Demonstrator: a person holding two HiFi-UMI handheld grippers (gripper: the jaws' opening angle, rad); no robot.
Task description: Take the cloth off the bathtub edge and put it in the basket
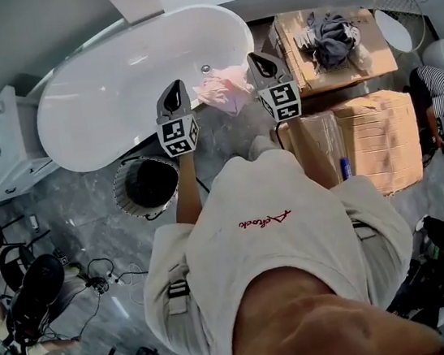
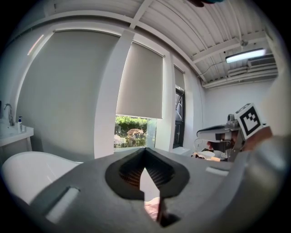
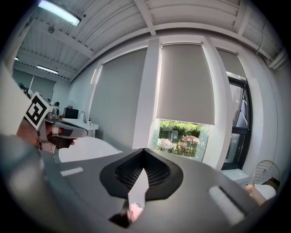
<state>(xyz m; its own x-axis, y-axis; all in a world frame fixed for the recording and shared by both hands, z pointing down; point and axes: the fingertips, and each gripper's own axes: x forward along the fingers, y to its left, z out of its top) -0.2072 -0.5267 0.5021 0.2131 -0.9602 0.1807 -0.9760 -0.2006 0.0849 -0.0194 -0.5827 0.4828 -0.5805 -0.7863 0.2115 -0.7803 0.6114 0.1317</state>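
Bare floor point(image 1: 226, 136) between bathtub point(image 1: 105, 107), basket point(image 1: 124, 201) and cardboard boxes point(image 1: 372, 139)

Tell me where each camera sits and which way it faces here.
Head view: on the person's head, looking steeply down at the bathtub, pink cloth and basket; shows left gripper, right gripper, forearm, shirt.
Left gripper view: on the left gripper, level along its shut jaws toward the window; right gripper at right.
Right gripper view: on the right gripper, along shut jaws, same window; left gripper at left.
Shared: both gripper views show window and bathtub.
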